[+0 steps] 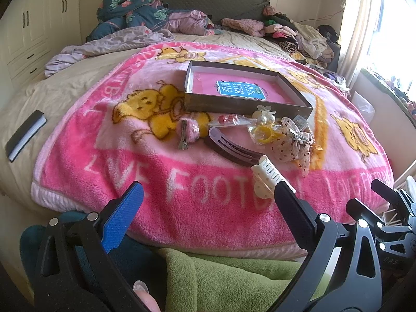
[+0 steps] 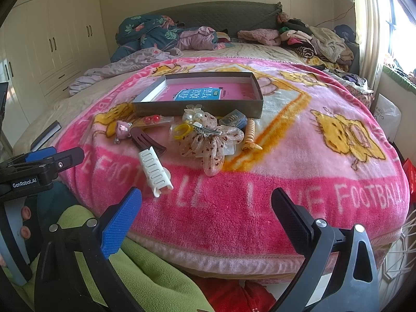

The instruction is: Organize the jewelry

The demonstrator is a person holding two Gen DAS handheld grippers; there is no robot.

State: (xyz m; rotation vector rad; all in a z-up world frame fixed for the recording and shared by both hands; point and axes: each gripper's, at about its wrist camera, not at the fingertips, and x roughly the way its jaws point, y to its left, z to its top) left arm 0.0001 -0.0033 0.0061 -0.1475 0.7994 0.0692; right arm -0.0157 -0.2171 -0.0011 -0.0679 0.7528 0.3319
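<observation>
White hair clip [image 2: 155, 171]: near blanket [image 2: 286, 171] front edge, long axis toward tray [image 2: 208, 108]. Left gripper [image 1: 208, 208] nearer, clip beside its right finger; right gripper [image 2: 206, 209] offset. Both spread, empty.

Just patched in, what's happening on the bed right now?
A person holds a gripper in each hand over a pink blanket. The left gripper and right gripper are both open and hold nothing. A pile of hair accessories lies loose in front of an open box: a white comb clip, a brown clip, a sheer bow and a yellow ring, among others. The box holds only a pink book; nothing has been sorted into it yet.
</observation>
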